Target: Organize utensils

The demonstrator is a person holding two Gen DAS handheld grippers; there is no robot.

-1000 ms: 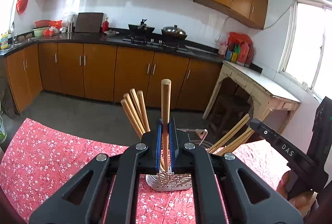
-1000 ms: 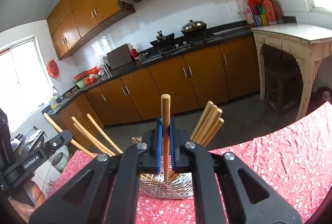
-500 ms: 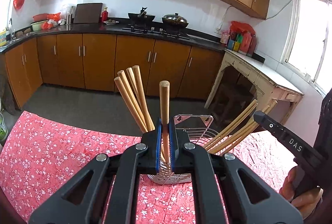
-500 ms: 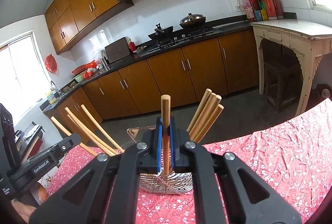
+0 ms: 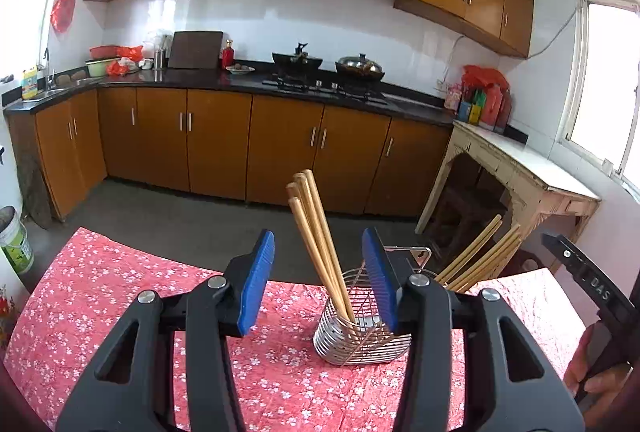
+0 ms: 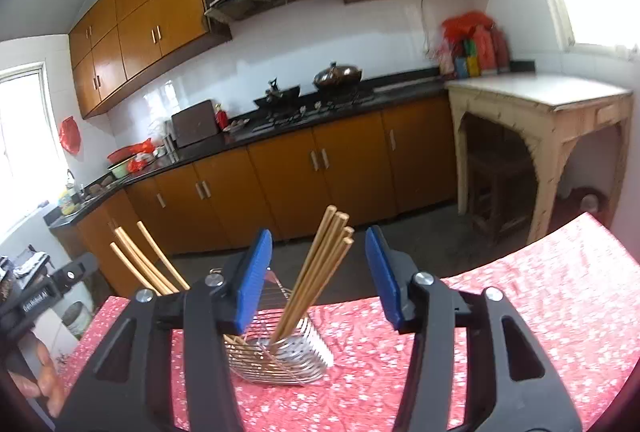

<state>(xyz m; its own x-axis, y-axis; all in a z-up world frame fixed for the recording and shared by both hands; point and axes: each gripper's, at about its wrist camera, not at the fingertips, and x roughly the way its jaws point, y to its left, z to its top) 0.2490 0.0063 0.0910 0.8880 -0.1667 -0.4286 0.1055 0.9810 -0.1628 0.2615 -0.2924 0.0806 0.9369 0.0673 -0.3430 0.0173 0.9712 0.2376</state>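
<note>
With blue pads spread wide and nothing between them, left gripper (image 5: 318, 280) held above the red floral tablecloth (image 5: 120, 312), aimed at the wire utensil holder (image 5: 360, 336). Right gripper (image 6: 318, 276) likewise spread apart and empty, facing the same holder (image 6: 280, 356) from the other side. Standing on the cloth, near the table's far edge, with two bunches of wooden chopsticks in it. In the left wrist view, one bunch (image 5: 316, 232) leaning up and to the left out of the holder's left part, seen between the open jaws; second bunch (image 5: 476, 256) fanned out to the right, partly hidden behind the right finger. In the right wrist view, the sides reversed: one bunch (image 6: 316, 264) rising up and to the right between the jaws, the other bunch (image 6: 140, 260) slanting off to the left behind the left finger. Which compartment holds which bunch, impossible to tell. Opposite gripper and the hand gripping it visible at the frame edge in each view. Beyond the table, brown kitchen cabinets (image 5: 216, 140) and a stove with pans (image 5: 328, 64).
</note>
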